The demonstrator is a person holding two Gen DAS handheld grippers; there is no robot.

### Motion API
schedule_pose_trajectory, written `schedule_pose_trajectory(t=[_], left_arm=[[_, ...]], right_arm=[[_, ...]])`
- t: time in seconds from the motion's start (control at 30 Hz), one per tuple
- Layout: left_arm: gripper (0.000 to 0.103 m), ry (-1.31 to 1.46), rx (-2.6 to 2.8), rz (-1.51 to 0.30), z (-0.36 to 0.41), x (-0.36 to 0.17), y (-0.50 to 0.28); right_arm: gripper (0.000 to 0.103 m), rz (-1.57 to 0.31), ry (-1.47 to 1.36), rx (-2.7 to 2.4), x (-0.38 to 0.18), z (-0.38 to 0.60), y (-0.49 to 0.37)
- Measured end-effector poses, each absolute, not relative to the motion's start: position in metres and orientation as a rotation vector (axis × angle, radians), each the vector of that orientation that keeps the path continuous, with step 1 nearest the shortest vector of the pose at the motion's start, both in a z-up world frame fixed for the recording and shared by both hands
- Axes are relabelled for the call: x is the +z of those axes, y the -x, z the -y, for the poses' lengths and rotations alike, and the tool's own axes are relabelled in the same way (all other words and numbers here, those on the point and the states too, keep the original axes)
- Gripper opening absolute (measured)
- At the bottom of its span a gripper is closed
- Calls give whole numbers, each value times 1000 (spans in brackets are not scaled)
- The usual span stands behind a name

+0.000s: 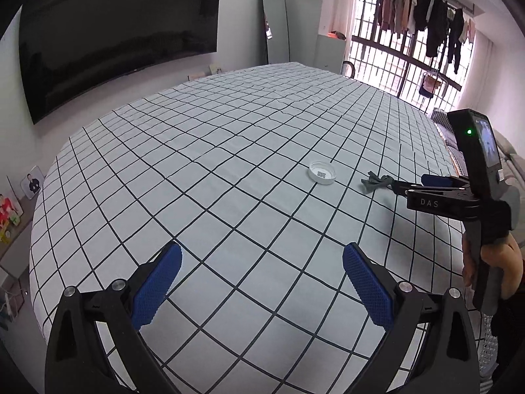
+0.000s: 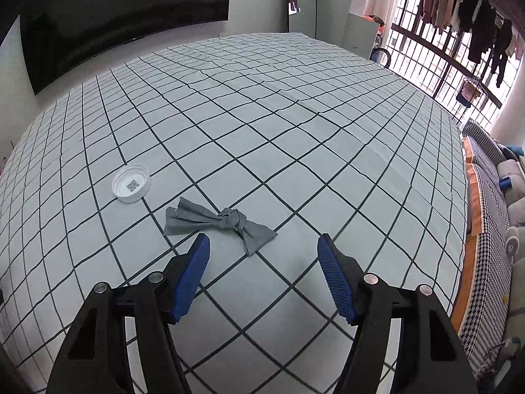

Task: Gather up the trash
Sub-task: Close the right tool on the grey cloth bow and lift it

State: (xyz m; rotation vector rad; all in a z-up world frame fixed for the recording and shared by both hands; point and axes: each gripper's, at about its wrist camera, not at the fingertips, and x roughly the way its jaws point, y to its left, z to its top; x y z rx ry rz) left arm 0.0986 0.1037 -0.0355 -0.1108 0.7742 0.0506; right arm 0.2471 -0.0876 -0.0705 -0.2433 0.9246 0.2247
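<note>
From the left wrist view, the left gripper (image 1: 262, 256) hangs over the checked sheet (image 1: 229, 138) with its blue pads (image 1: 157, 282) spread wide and nothing between them; it touches nothing. Ahead and to the right lies a white lid (image 1: 322, 172), open side up, with a small printed code inside. Just beyond the lid, a knotted grey scrap (image 1: 374, 182) lies flat on the sheet. The right gripper (image 1: 398, 186) reaches in from the right edge, held by a hand (image 1: 495, 262), its fingertips near the scrap; whether they touch it cannot be told from this side.

From the right wrist view, the right gripper (image 2: 263, 241) is spread wide and empty, its jaws released. The scrap (image 2: 220, 225) lies just ahead of the pads, nearer the left pad (image 2: 193, 275), apart from both. The lid (image 2: 131, 183) sits further left, near the scrap but not touching it. Both rest on the sheet (image 2: 295, 131).
</note>
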Motion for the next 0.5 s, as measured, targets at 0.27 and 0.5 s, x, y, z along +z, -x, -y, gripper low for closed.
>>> schedule_pose_trajectory(t=[0.27, 0.5], left_arm=[[97, 138, 59, -786, -112, -41, -104], [97, 145, 57, -792, -110, -43, -104]], right_arm=[[65, -969, 297, 292, -85, 81, -270], [64, -981, 251, 335, -87, 80, -282]])
